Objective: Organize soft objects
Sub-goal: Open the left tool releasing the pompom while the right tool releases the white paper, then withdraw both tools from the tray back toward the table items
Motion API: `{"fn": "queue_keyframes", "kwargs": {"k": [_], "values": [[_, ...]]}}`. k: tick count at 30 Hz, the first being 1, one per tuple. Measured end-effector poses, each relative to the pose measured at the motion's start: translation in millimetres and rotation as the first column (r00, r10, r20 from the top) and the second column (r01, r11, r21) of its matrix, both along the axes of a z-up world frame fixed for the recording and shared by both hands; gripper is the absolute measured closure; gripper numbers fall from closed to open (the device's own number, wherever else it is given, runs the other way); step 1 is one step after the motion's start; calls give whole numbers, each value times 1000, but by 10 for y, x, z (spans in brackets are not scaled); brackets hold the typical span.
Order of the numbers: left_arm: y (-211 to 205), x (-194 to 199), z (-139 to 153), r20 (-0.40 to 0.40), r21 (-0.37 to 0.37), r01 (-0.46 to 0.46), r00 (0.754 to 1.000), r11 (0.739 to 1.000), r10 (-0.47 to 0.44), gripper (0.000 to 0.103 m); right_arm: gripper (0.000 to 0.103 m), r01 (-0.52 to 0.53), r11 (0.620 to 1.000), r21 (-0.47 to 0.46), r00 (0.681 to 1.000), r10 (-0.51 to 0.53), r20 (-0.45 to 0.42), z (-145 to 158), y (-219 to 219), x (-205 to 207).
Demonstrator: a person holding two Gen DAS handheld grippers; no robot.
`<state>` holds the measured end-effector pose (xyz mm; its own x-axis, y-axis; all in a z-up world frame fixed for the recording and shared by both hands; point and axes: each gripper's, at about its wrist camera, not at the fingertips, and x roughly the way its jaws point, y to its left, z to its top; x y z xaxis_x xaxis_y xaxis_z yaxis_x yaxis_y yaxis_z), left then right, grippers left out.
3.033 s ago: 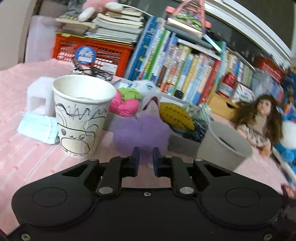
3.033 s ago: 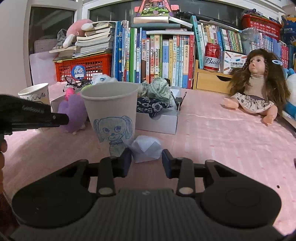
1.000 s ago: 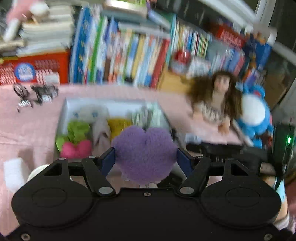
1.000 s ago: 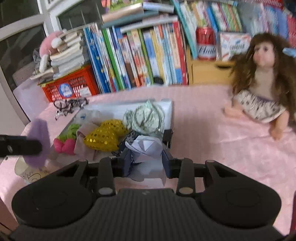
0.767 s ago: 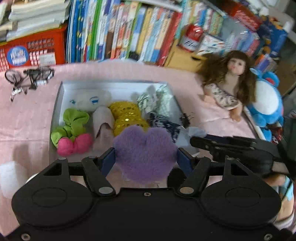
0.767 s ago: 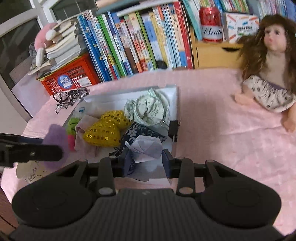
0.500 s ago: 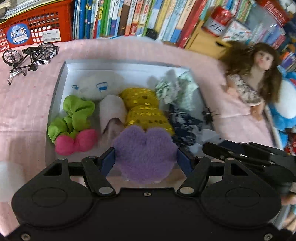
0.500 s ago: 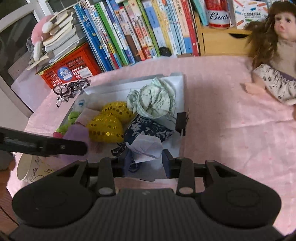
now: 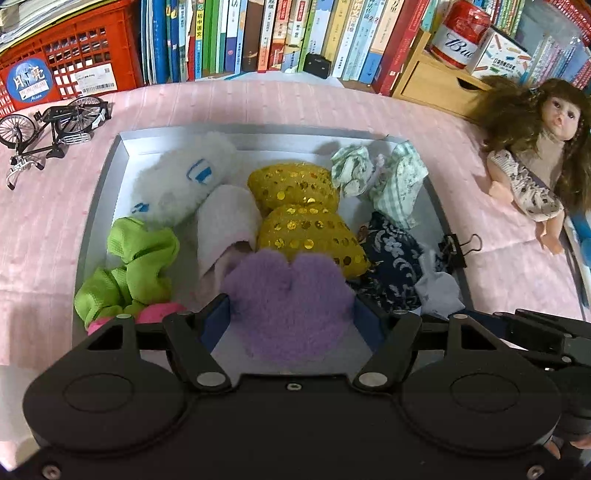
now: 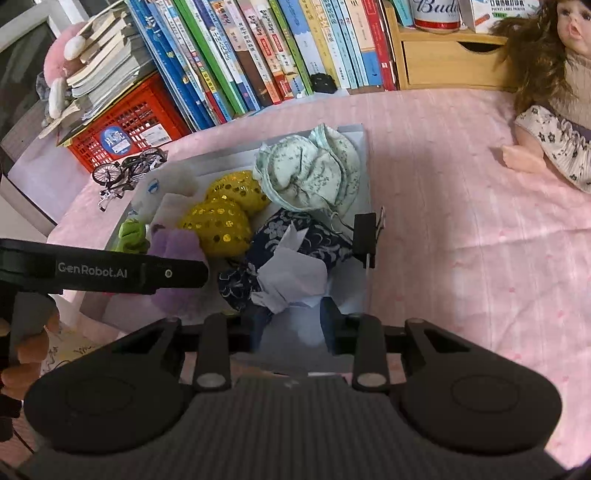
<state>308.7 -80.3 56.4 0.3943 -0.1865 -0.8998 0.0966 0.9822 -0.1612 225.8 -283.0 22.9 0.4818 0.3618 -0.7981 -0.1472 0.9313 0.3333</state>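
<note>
White box on pink cloth, holding soft items: white plush, green scrunchie, gold sequin hearts, mint floral cloth, navy floral cloth.

Left gripper: jaws clamped on purple plush heart, over the box's near edge.

Right gripper: jaws closing, pale paper-like bundle pressed between them, at the box's near right corner.

Beyond the box: toy bicycle, doll, books.
</note>
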Motion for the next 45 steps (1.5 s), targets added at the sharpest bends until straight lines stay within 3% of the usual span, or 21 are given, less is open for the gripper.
{"fn": "queue_keyframes", "kwargs": {"k": [7, 14, 23, 37, 45], "values": [[16, -17, -20, 4, -14, 5, 1000, 1000, -5, 31, 65, 6, 1000, 19, 1000, -6, 7, 12, -24, -44], [119, -117, 133, 48, -55, 11, 999, 998, -8, 23, 49, 26, 999, 42, 998, -28, 50, 164, -108, -128], [311, -377, 480, 140, -70, 45, 990, 997, -35, 20, 40, 33, 998, 52, 991, -39, 127, 386, -72, -297], [926, -1127, 1004, 360, -5, 45, 932, 999, -40, 13, 28, -58, 998, 25, 943, 47, 328, 864, 259, -844], [1428, -1615, 1024, 455, 58, -22, 890, 998, -6, 10, 19, -120, 993, -17, 889, 115, 442, 819, 659, -1395]]}}
